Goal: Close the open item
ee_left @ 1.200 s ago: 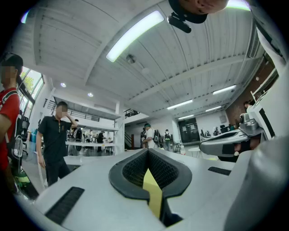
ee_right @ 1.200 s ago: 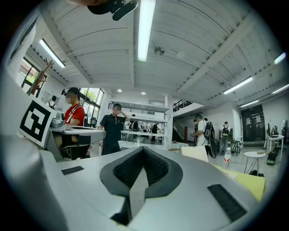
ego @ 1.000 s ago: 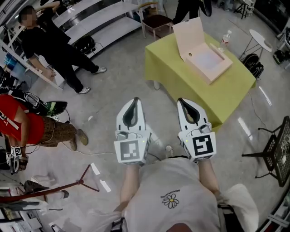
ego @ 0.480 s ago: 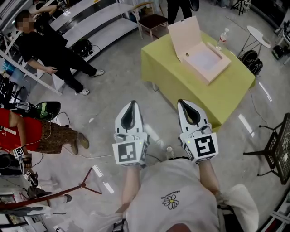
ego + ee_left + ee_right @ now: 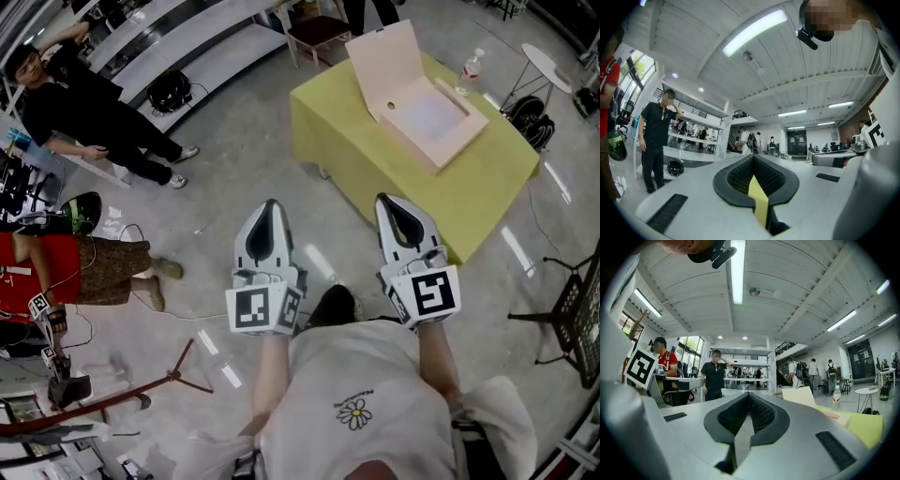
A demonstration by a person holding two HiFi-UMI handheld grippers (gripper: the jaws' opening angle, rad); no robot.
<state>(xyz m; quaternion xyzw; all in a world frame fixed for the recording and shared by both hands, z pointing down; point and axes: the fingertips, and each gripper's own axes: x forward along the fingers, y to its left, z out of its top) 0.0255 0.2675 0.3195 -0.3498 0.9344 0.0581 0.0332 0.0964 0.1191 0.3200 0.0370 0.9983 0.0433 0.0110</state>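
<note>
Closing is not yet begun: the pink box (image 5: 427,117) lies open on the bench (image 5: 487,187) at 1 o'clock, its lid (image 5: 384,61) raised at 11 o'clock. Both left claw (image 5: 270,206) and right claw (image 5: 387,201) are pressed together, empty, well short of it. The lid is best tipped over from its top edge.

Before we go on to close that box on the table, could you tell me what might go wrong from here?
1. The water bottle stands close beside the open box, so the right tool could tip it when reaching for the raised lid.
2. The box sits on a draped yellow-green cloth, so a push on the lid may slide the box rather than fold it shut.
</note>
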